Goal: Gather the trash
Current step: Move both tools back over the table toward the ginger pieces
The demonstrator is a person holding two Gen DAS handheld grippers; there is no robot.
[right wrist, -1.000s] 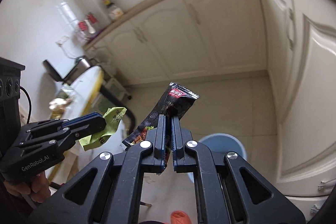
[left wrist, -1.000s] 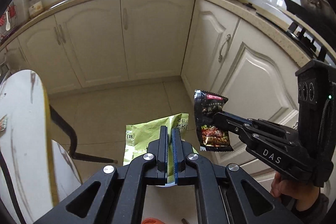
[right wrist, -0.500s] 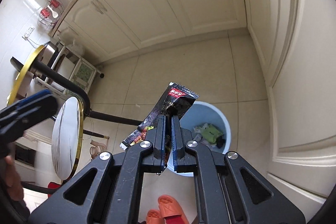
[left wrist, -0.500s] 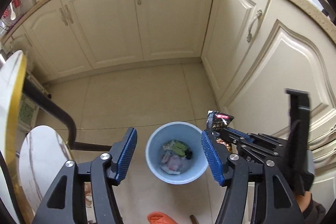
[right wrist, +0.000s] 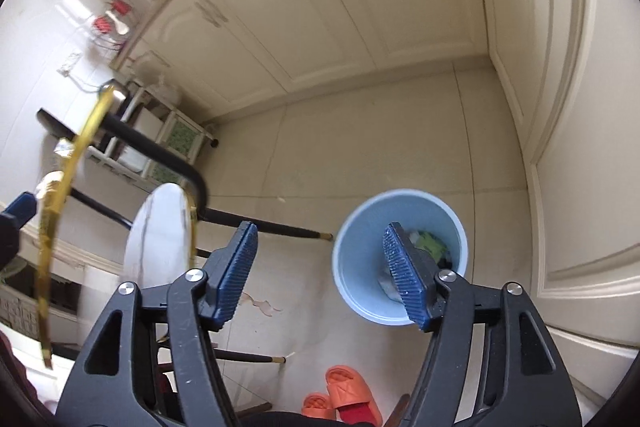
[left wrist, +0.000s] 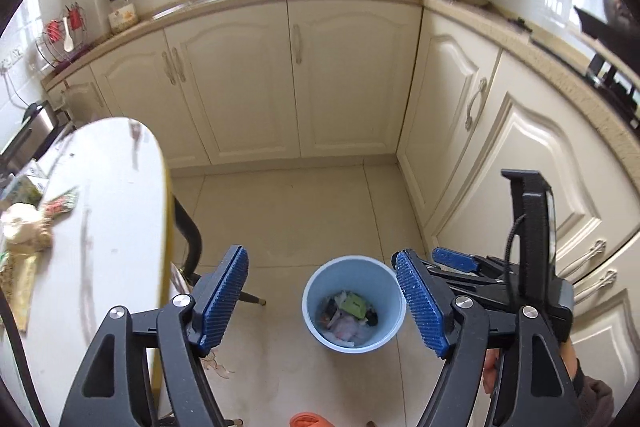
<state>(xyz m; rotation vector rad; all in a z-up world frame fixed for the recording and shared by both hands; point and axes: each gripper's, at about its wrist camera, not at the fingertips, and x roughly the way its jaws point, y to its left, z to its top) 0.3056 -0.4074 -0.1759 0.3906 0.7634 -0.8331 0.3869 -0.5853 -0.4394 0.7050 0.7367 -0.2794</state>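
While both claws (left wrist: 322, 301) (right wrist: 318, 273) spread, empty, the blue bin (left wrist: 384, 287) holds crumpled wrappers (left wrist: 350, 313).

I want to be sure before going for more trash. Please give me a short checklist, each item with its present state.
1. Left gripper empty: ok, jaws opening, nothing between them.
2. Right gripper empty: ok, jaws opening, nothing between them.
3. Green wrapper in the bin: ok.
4. Black wrapper in the bin: cannot tell, something dark lies there.
5. More trash on the table: not ok, wrappers remain.
6. Floor by the bin free of scraps: not ok, bits lie near the table leg.
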